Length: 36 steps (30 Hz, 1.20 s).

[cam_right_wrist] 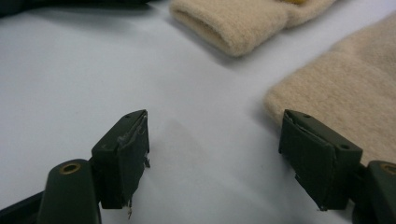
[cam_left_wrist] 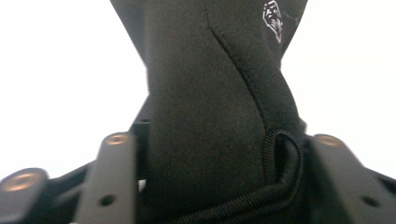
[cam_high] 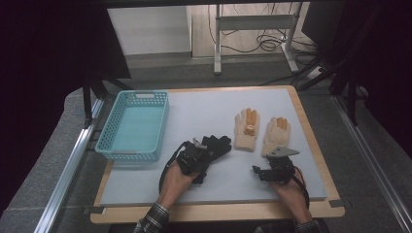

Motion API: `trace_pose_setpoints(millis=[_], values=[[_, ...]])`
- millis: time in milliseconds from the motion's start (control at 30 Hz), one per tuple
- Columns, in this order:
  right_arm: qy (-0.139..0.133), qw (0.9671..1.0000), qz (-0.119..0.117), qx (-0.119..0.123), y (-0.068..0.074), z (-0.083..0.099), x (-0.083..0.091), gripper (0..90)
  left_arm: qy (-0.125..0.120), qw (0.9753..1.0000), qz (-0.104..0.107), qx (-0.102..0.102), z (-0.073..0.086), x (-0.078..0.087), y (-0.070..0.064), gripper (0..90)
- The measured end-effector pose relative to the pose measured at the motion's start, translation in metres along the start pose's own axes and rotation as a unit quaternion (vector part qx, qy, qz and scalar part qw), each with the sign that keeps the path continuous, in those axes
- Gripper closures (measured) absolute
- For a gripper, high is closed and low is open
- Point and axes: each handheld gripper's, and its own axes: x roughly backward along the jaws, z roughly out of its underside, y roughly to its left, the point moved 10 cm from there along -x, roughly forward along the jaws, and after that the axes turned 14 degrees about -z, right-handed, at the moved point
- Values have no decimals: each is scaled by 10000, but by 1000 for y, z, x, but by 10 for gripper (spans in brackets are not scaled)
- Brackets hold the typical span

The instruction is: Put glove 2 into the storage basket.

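Two grippers: left gripper (cam_high: pixel 203 151) fingers clamping black glove (cam_left_wrist: pixel 219 116), right gripper (cam_high: pixel 262 171) fingers wide over bare mat (cam_right_wrist: pixel 70 70) beside cream glove (cam_right_wrist: pixel 345 79).

Open bench (cam_high: pixel 145 187) between my two tools and in front of them, but beige gloves (cam_high: pixel 276 134) crowd my right tool (cam_high: pixel 266 171), basket (cam_high: pixel 132 127) blocks far left.

Left tongs (cam_high: pixel 201 148) are clamped tight, while right tongs (cam_high: pixel 265 170) hover low with jaws spread wide.
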Motion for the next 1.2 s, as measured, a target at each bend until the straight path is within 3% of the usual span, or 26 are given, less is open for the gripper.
trace_pose_setpoints(millis=[100,200,700,1200], values=[[2,10000,1,3,0,0,0,239,-9,10000,82,37,-1,3,2,622],[2,10000,1,5,0,0,0,239,-28,9997,219,144,-3,6,4,634],[-2,10000,6,18,0,0,0,239,-178,9995,12,268,-30,38,45,628],[4,10000,-2,8,0,0,0,237,-278,9974,-424,519,-57,65,102,620]])
